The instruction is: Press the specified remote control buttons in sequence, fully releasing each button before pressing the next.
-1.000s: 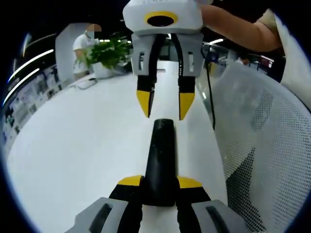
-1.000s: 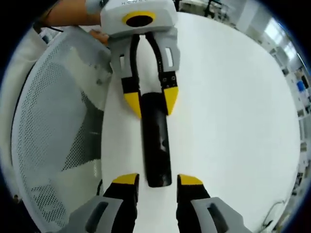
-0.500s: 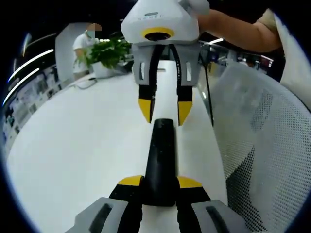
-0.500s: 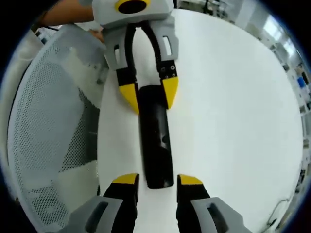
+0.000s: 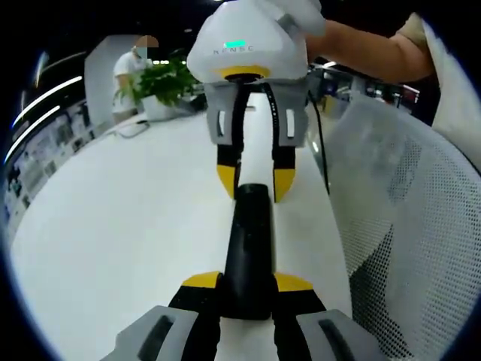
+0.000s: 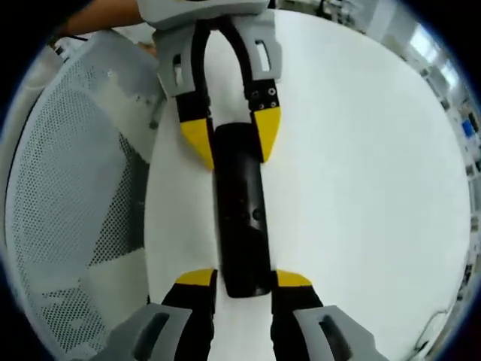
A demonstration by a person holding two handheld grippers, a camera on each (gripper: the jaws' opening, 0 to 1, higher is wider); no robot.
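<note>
The black remote (image 5: 246,248) lies lengthwise on the white table (image 5: 128,226). The left gripper (image 5: 246,284) clamps its near end; the right gripper (image 6: 246,280), jaws parted, straddles the far end.

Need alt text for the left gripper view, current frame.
A black remote control lies lengthwise on a white table, its near end clamped between the left gripper's yellow-tipped jaws. The right gripper faces in from the far side, jaws open astride the remote's far end. A white mesh chair back stands beside the table.
</note>
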